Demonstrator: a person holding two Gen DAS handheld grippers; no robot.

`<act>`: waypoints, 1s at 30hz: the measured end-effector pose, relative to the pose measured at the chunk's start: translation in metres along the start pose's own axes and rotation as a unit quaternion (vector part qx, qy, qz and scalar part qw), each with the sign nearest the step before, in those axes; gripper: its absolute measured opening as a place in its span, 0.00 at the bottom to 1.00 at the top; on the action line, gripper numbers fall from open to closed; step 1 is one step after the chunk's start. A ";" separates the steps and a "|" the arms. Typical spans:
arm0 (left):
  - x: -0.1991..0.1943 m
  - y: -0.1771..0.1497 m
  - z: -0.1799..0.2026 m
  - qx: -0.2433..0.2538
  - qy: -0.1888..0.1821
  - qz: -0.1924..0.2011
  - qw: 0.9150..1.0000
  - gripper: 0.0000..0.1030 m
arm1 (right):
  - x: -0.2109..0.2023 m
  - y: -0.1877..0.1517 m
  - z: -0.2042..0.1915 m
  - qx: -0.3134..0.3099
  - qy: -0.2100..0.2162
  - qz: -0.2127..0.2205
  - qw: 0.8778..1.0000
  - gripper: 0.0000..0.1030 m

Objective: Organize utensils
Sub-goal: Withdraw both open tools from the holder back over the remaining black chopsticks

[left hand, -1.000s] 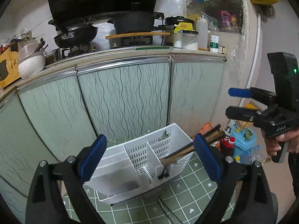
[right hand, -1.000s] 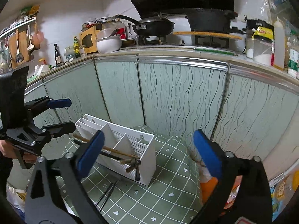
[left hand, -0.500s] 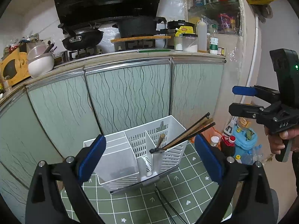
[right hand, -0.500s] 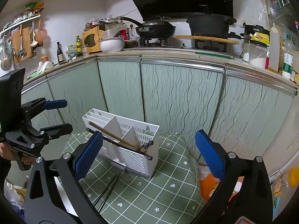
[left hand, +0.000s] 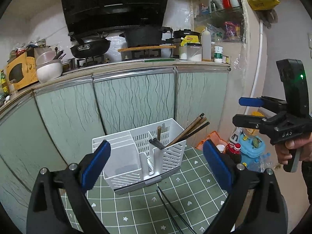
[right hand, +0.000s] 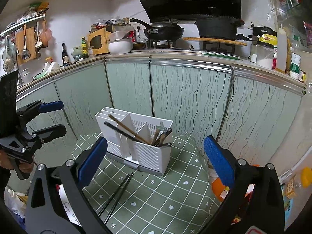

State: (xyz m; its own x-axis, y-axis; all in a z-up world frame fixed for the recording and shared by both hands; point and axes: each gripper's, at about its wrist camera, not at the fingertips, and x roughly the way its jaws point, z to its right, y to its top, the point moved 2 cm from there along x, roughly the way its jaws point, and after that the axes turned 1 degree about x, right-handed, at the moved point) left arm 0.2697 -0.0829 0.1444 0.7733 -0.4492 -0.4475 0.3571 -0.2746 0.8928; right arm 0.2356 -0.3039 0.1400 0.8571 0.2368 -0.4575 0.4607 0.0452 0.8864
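Utensil caddy [left hand: 144, 156] [right hand: 134, 138]: white slotted plastic, several compartments, grey base. Stands upright on the green patterned mat [left hand: 136, 210] [right hand: 156, 195], straight ahead of the left gripper [left hand: 155, 162] between the lines of its two fingers, and ahead and slightly left of the right gripper [right hand: 155, 159]. Touched by neither.

Chopsticks in caddy [left hand: 189, 130] [right hand: 124, 126]: brown and black sticks, leaning in the end compartment, tips slanting out past the rim. Other handles stand beside them; their kind cannot be told.

Loose chopsticks [left hand: 171, 208] [right hand: 117, 193]: thin black pair, lying flat on the mat just nearer the grippers than the caddy base, apart from it.

Left gripper: blue-padded fingers spread wide, nothing between them. In the right wrist view it sits at the far left, held by a hand [right hand: 11, 165], fingers likewise parted.

Right gripper: fingers spread wide, empty. In the left wrist view it sits at the far right, gripped by a hand [left hand: 296, 148], green light showing on its body.

Cabinet doors [left hand: 134, 101] [right hand: 187, 101]: pale green, wavy dark lines, directly behind the caddy.

Counter above: black wok [left hand: 89, 46] [right hand: 163, 31], black pot [left hand: 144, 37] [right hand: 218, 27], white bowl [left hand: 48, 70] [right hand: 120, 45], jars and bottles.
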 end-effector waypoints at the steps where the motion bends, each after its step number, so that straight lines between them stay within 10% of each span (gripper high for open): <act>1: -0.003 -0.002 -0.001 -0.003 0.001 0.001 1.000 0.91 | -0.002 -0.002 -0.002 -0.001 0.000 0.001 1.000 0.92; 30: -0.034 -0.111 0.021 -0.012 0.038 -0.014 0.999 0.91 | -0.012 -0.111 -0.048 -0.023 -0.011 -0.027 0.999 0.92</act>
State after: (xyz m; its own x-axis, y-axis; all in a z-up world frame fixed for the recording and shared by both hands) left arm 0.1928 -0.0551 0.0596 0.8003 -0.3758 -0.4672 0.3899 -0.2656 0.8817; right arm 0.1635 -0.2654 0.0502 0.8366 0.2116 -0.5053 0.4952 0.1022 0.8627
